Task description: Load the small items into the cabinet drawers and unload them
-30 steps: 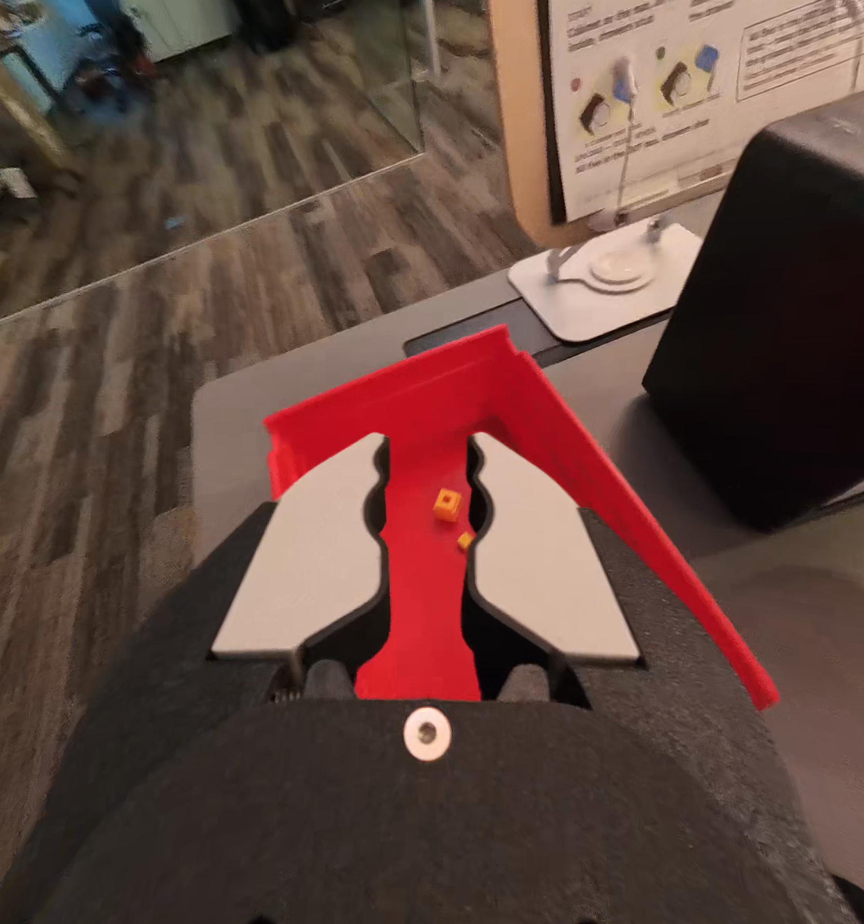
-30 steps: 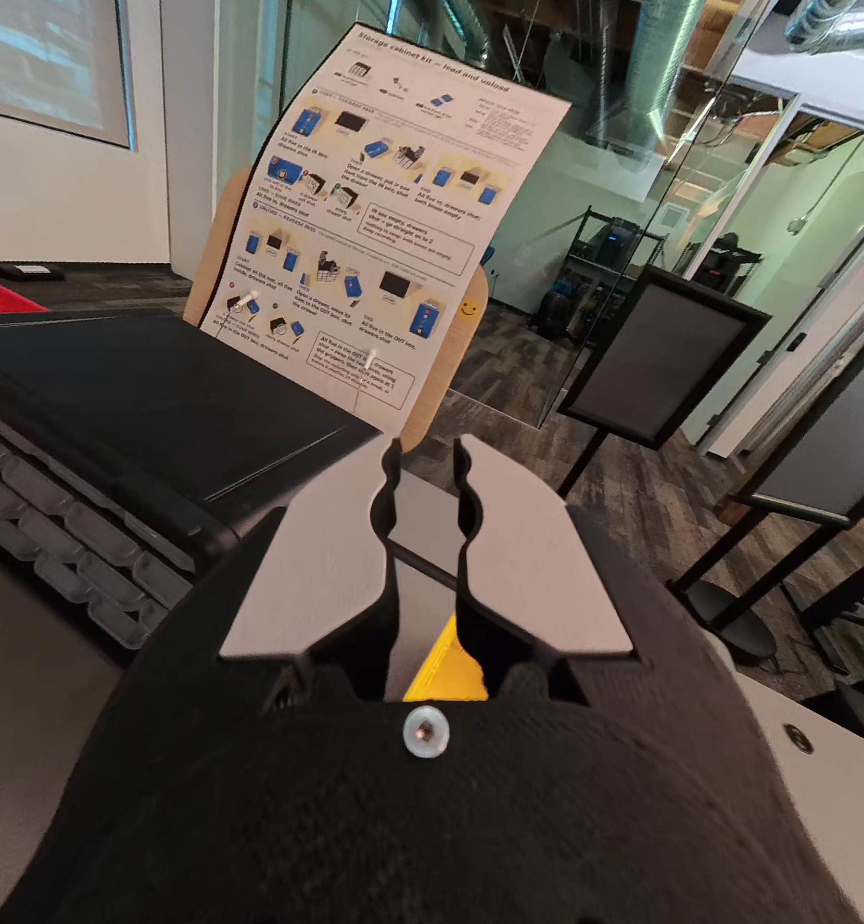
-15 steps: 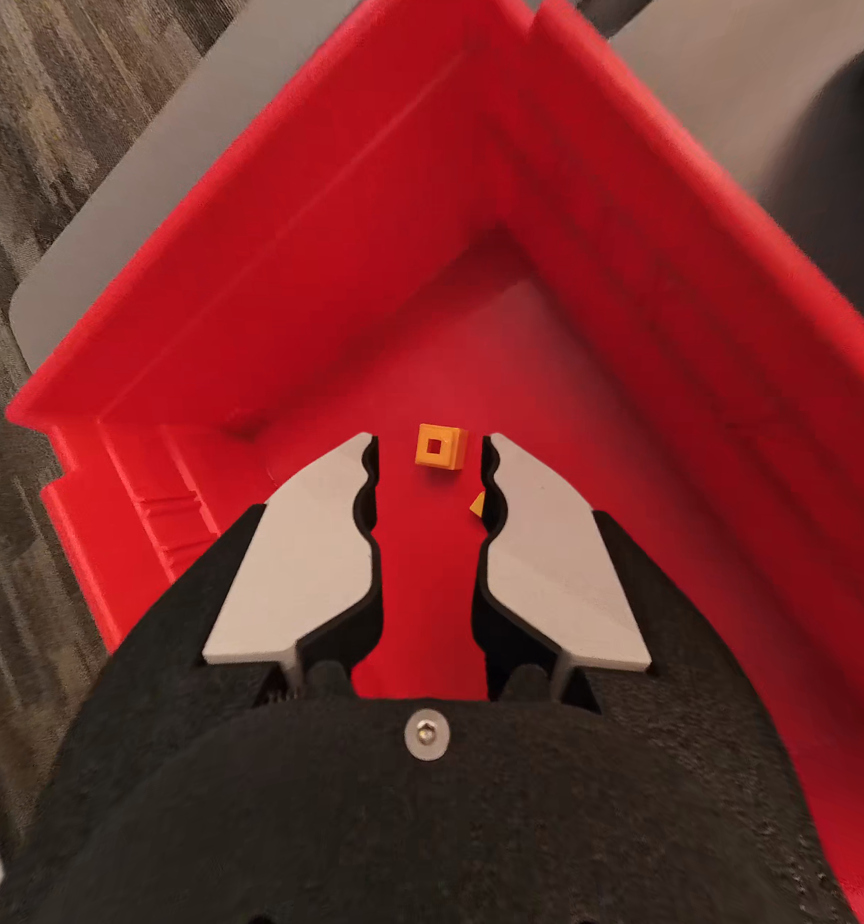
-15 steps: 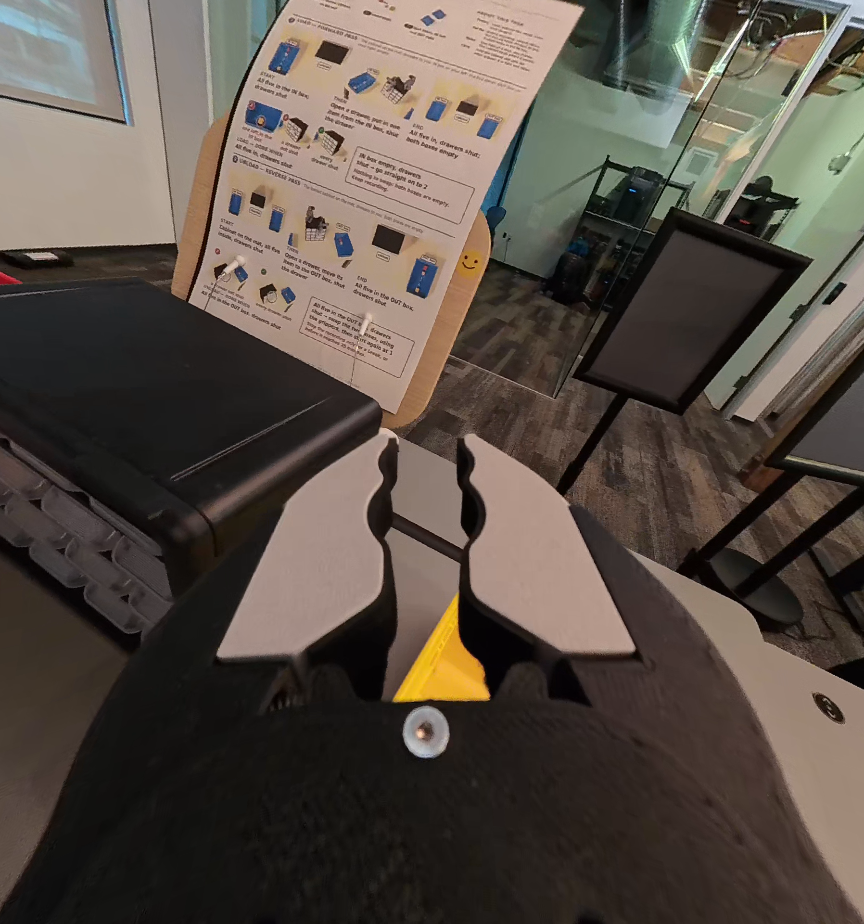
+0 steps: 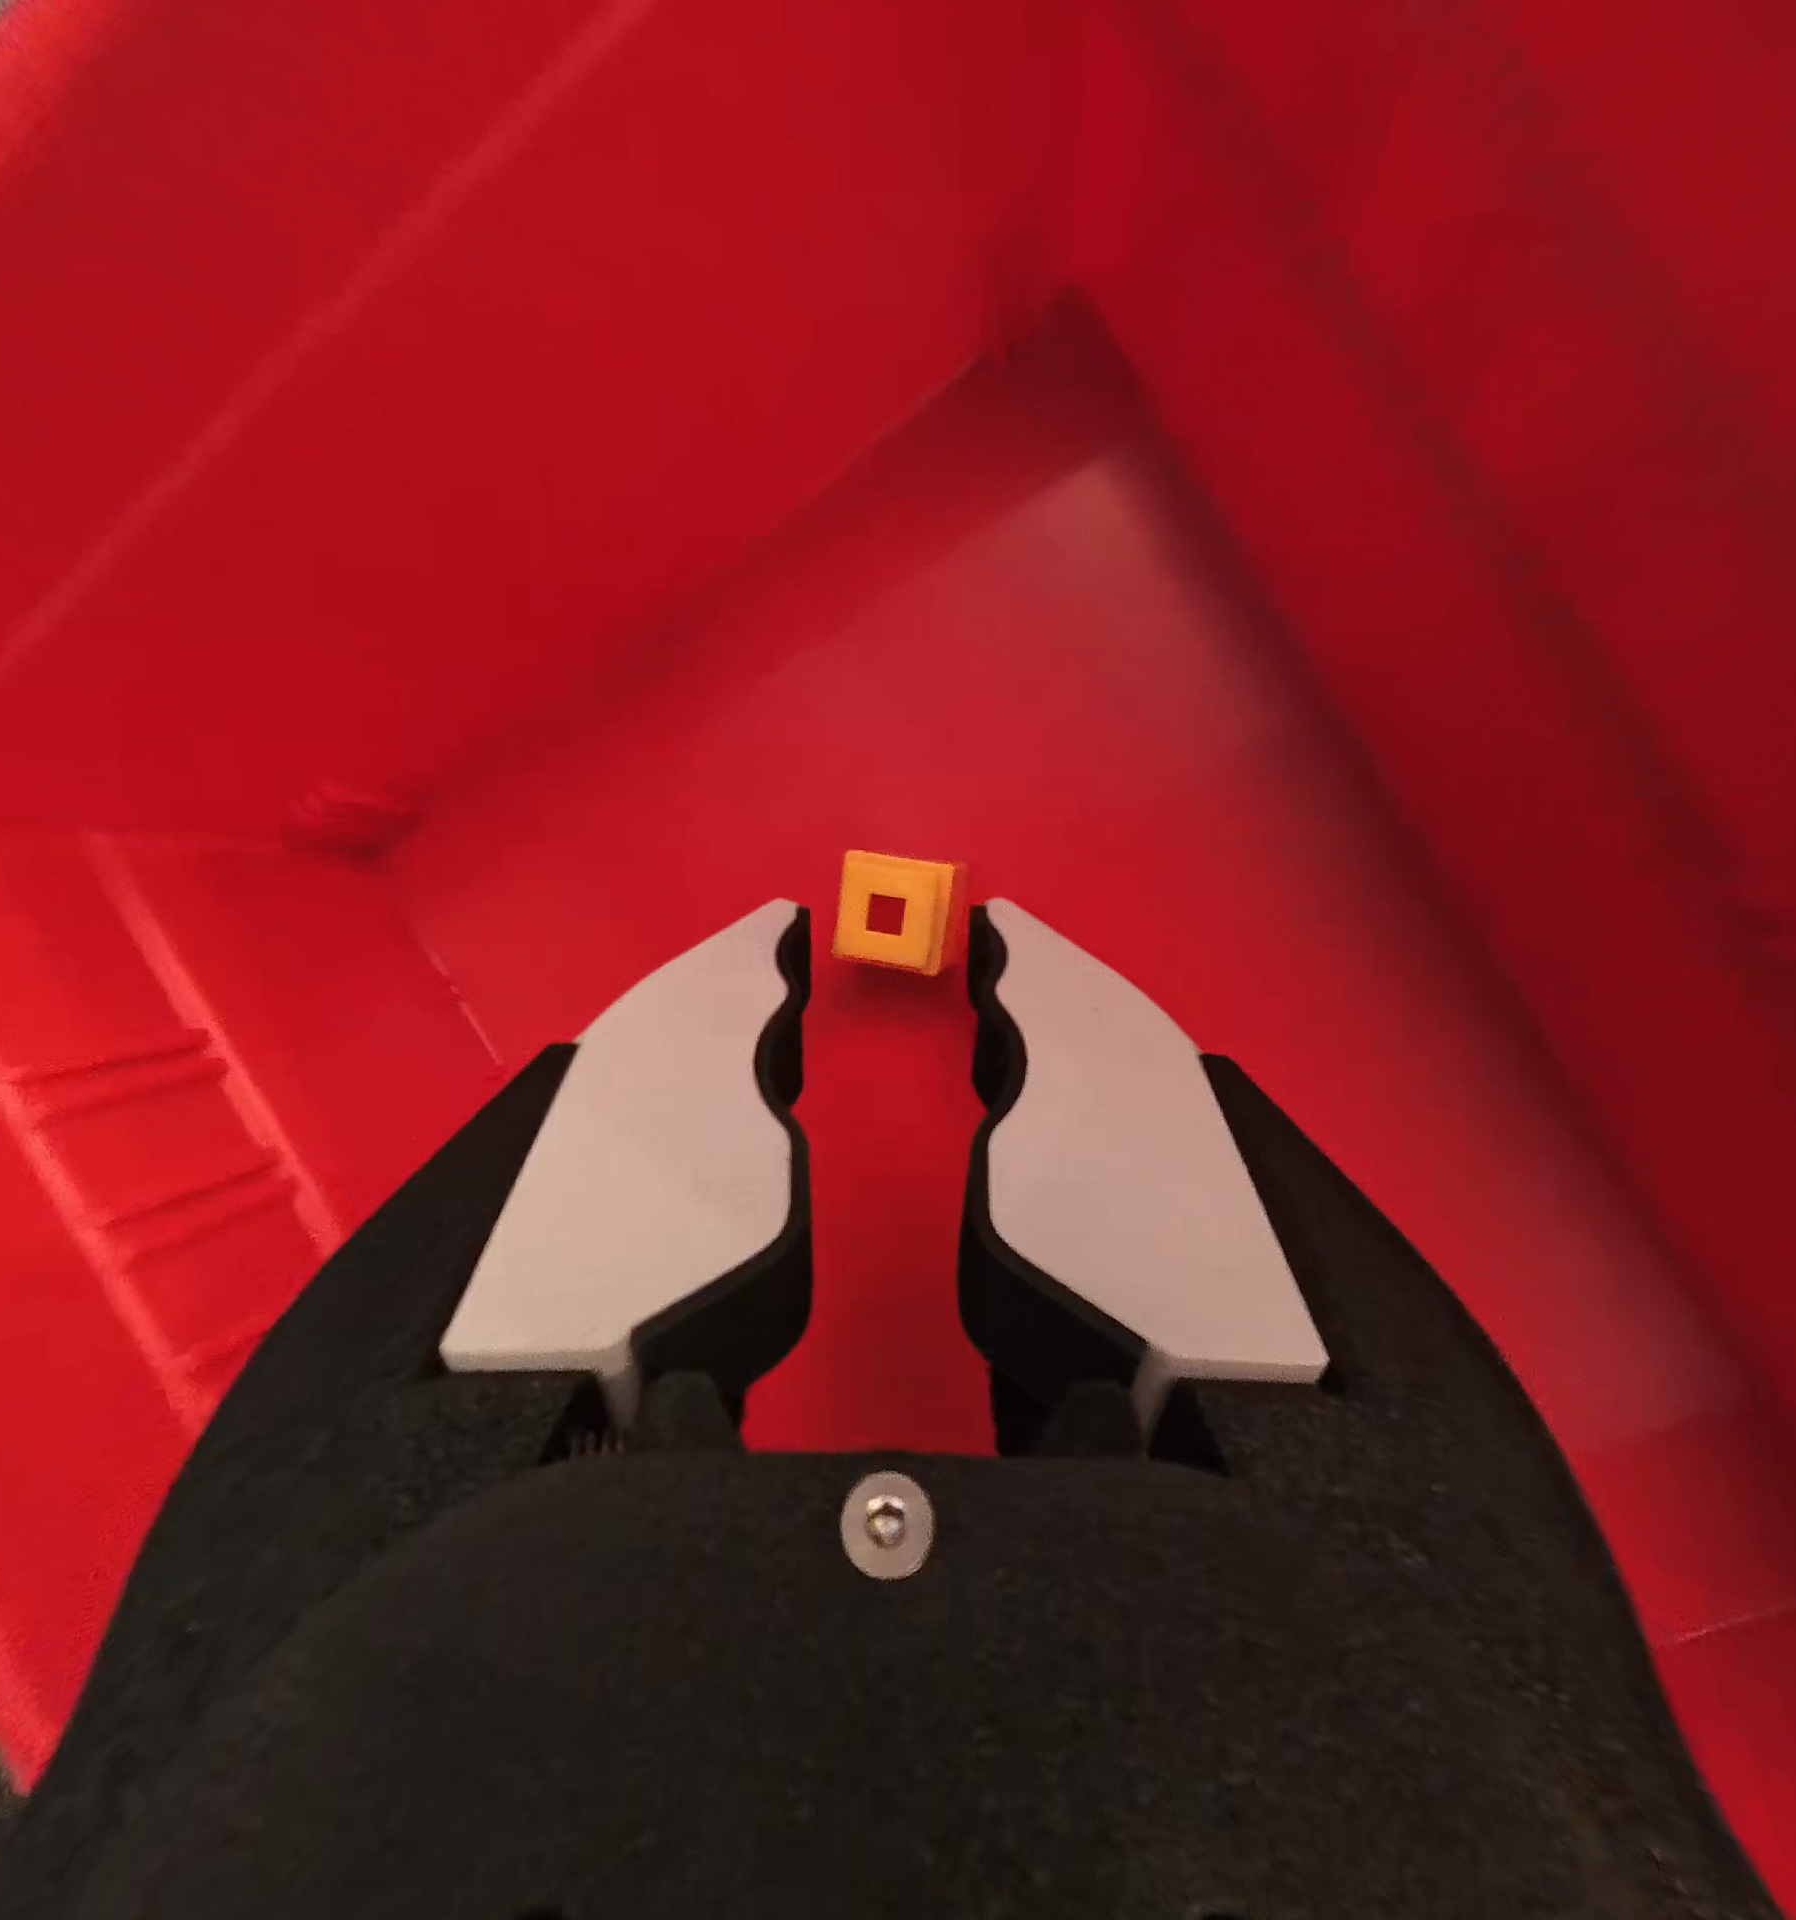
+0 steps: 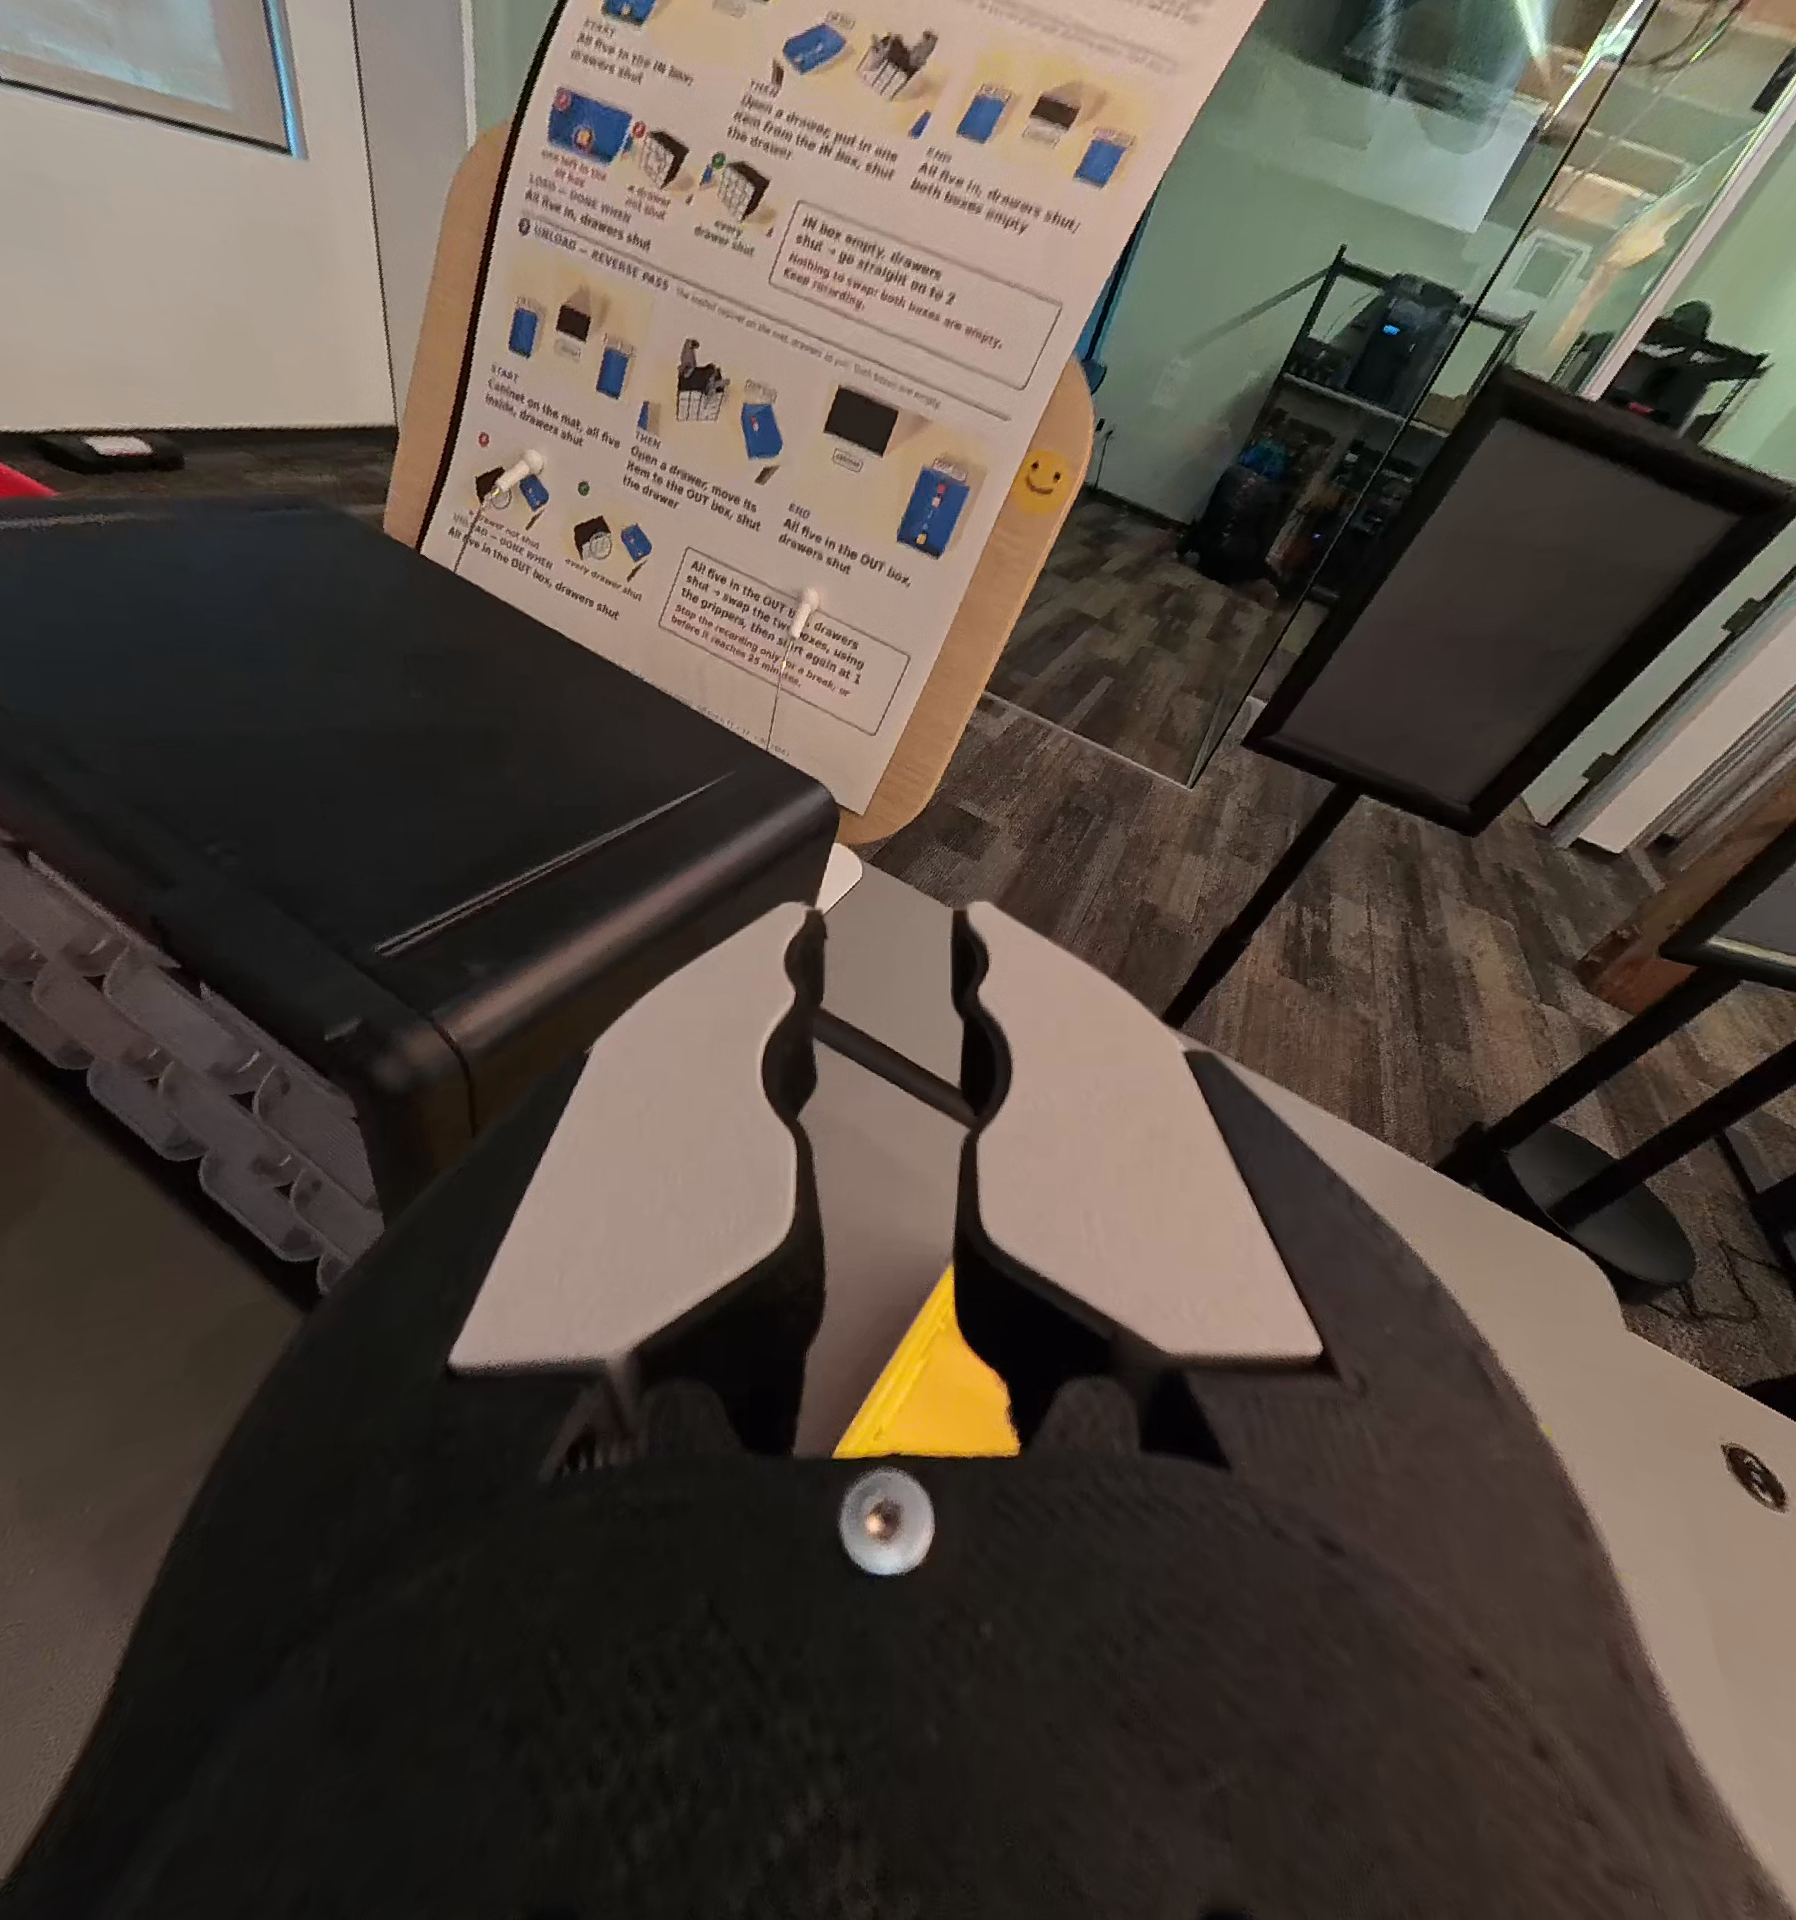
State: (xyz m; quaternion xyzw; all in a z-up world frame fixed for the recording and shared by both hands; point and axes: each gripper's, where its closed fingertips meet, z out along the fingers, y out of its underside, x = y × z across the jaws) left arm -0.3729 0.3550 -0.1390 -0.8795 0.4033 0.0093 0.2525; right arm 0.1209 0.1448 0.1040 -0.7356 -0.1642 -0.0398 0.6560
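In the left wrist view a small orange cube with a square hole (image 5: 896, 914) lies on the floor of a red bin (image 5: 665, 416). My left gripper (image 5: 889, 914) is open, deep inside the bin, its tips on either side of the cube without closing on it. In the right wrist view my right gripper (image 6: 886, 920) is open and empty, held above the grey table (image 6: 1642, 1382) beside the black drawer cabinet (image 6: 333, 748). A yellow bin (image 6: 925, 1392) shows below, between its fingers.
The cabinet's clear drawers (image 6: 146, 1081) face left of my right gripper. An instruction poster on a wooden board (image 6: 769, 343) stands behind the cabinet. Black sign stands (image 6: 1517, 613) are on the floor past the table's right edge. The red bin's walls (image 5: 1496, 416) close around the left gripper. Left tips to right tips: about 60 centimeters.
My left gripper has gone down into the red bin until its tips flank the orange cube; a second small orange piece is now hidden. My right gripper has drifted slightly towards the cabinet.
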